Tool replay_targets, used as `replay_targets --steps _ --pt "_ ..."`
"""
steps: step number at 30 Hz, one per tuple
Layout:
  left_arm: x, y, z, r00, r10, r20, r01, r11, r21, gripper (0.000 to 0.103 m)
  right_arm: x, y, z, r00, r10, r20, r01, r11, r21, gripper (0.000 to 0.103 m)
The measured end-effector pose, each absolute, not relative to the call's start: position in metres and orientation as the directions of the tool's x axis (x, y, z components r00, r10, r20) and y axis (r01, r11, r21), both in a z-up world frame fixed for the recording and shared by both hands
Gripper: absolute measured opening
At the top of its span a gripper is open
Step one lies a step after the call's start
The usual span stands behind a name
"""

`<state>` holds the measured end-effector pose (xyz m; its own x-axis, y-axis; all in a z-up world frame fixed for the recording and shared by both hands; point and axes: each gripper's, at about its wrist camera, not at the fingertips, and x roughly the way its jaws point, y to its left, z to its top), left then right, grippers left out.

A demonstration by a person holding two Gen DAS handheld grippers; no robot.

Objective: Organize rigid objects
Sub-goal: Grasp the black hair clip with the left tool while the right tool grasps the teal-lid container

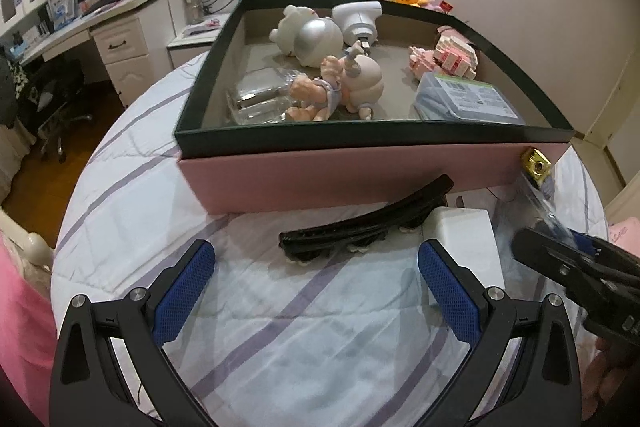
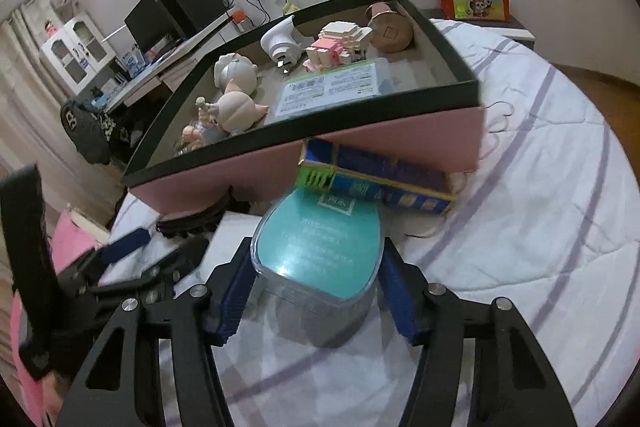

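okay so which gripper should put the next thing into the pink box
Right. The right gripper is already shut on the clear bottle with the teal label, lifted just before the pink box. The left gripper is open and holds nothing, with the black hair clip lying ahead of it.

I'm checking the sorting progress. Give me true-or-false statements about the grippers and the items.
1. The right gripper grips a clear teal-label bottle. True.
2. The left gripper holds the black hair clip. False: it is open and empty; the clip lies on the bed.
3. The blue carton is inside the pink box. False: it lies outside, against the box's wall.
4. A baby figurine lies in the box. True.
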<state>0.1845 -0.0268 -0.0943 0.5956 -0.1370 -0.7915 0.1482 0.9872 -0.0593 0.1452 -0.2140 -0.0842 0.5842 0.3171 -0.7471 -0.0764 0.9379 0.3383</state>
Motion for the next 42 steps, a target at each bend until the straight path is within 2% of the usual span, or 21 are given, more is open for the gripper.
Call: replay_targets --steps 5,8,16,17,18,20,22,24,25,26,27,29,31,33,35,37,38,39,40,41,42 --pt "0.194 -0.031 -0.095 0.59 -0.15 -0.793 0.177 0.983 -0.055 0.102 0.139 -0.221 -0.079 0.593 0.294 -0.749 -0.08 0.948 0.309 0.06" --pt "0.195 -0.031 -0.096 0.576 -0.189 -0.795 0.204 0.975 -0.084 0.094 0.139 -0.219 -0.079 0.596 0.284 -0.751 -0.084 0.952 0.293 0.06" --pt "0.202 -0.038 -0.097 0.58 -0.182 -0.794 0.189 0.978 -0.086 0.094 0.149 -0.213 -0.084 0.596 0.282 -0.752 -0.076 0.952 0.297 0.06" --pt "0.201 -0.038 -0.097 0.579 -0.192 -0.793 0.197 0.976 -0.093 0.09 0.15 -0.212 -0.085 0.595 0.281 -0.753 -0.078 0.953 0.294 0.06" --pt "0.198 -0.038 -0.097 0.577 -0.21 -0.789 0.208 0.972 -0.107 0.075 0.149 -0.211 -0.086 0.596 0.28 -0.753 -0.081 0.954 0.29 0.06" --pt "0.193 -0.037 -0.096 0.58 -0.218 -0.785 0.221 0.97 -0.105 0.063 0.147 -0.211 -0.087 0.595 0.279 -0.753 -0.092 0.955 0.28 0.06" --pt "0.188 -0.035 -0.096 0.582 -0.221 -0.783 0.224 0.969 -0.107 0.058 0.144 -0.213 -0.086 0.596 0.281 -0.752 -0.097 0.955 0.279 0.059" --pt "0.19 -0.035 -0.096 0.58 -0.217 -0.785 0.218 0.97 -0.107 0.063 0.144 -0.215 -0.087 0.596 0.281 -0.752 -0.096 0.955 0.281 0.059" --pt "0.191 -0.037 -0.096 0.579 -0.212 -0.787 0.217 0.971 -0.102 0.07 0.145 -0.214 -0.087 0.597 0.28 -0.752 -0.096 0.955 0.28 0.059" --pt "0.193 -0.04 -0.097 0.578 -0.203 -0.79 0.215 0.972 -0.093 0.085 0.145 -0.213 -0.086 0.598 0.278 -0.752 -0.097 0.956 0.276 0.059" --pt "0.196 -0.043 -0.097 0.582 -0.186 -0.792 0.205 0.976 -0.079 0.092 0.147 -0.212 -0.086 0.601 0.273 -0.751 -0.095 0.958 0.272 0.06" --pt "0.197 -0.046 -0.097 0.581 -0.212 -0.786 0.219 0.971 -0.1 0.084 0.149 -0.212 -0.087 0.603 0.273 -0.749 -0.094 0.957 0.273 0.06" --pt "0.195 -0.047 -0.096 0.58 -0.224 -0.783 0.231 0.967 -0.106 0.068 0.15 -0.214 -0.087 0.602 0.279 -0.748 -0.095 0.955 0.281 0.06" --pt "0.188 -0.049 -0.094 0.569 -0.238 -0.787 0.263 0.96 -0.1 0.049 0.147 -0.214 -0.086 0.6 0.278 -0.75 -0.101 0.956 0.274 0.059" --pt "0.179 -0.048 -0.092 0.546 -0.28 -0.79 0.295 0.946 -0.132 0.042 0.144 -0.216 -0.085 0.597 0.283 -0.751 -0.106 0.955 0.276 0.06" --pt "0.173 -0.048 -0.09 0.547 -0.28 -0.789 0.311 0.943 -0.119 0.046 0.141 -0.219 -0.085 0.597 0.279 -0.752 -0.102 0.956 0.273 0.06" --pt "0.175 -0.048 -0.089 0.56 -0.263 -0.785 0.305 0.947 -0.1 0.059 0.14 -0.22 -0.085 0.597 0.278 -0.752 -0.099 0.956 0.275 0.06" --pt "0.177 -0.048 -0.09 0.574 -0.242 -0.782 0.29 0.953 -0.082 0.082 0.14 -0.22 -0.085 0.598 0.278 -0.752 -0.098 0.956 0.275 0.06" --pt "0.181 -0.047 -0.09 0.584 -0.229 -0.779 0.278 0.958 -0.073 0.089 0.14 -0.219 -0.084 0.598 0.275 -0.753 -0.098 0.957 0.272 0.06" --pt "0.183 -0.046 -0.089 0.589 -0.236 -0.773 0.279 0.957 -0.079 0.089 0.141 -0.219 -0.084 0.599 0.273 -0.753 -0.097 0.958 0.27 0.06" --pt "0.187 -0.046 -0.09 0.583 -0.249 -0.773 0.288 0.954 -0.09 0.085 0.142 -0.218 -0.084 0.599 0.27 -0.754 -0.097 0.959 0.266 0.06"
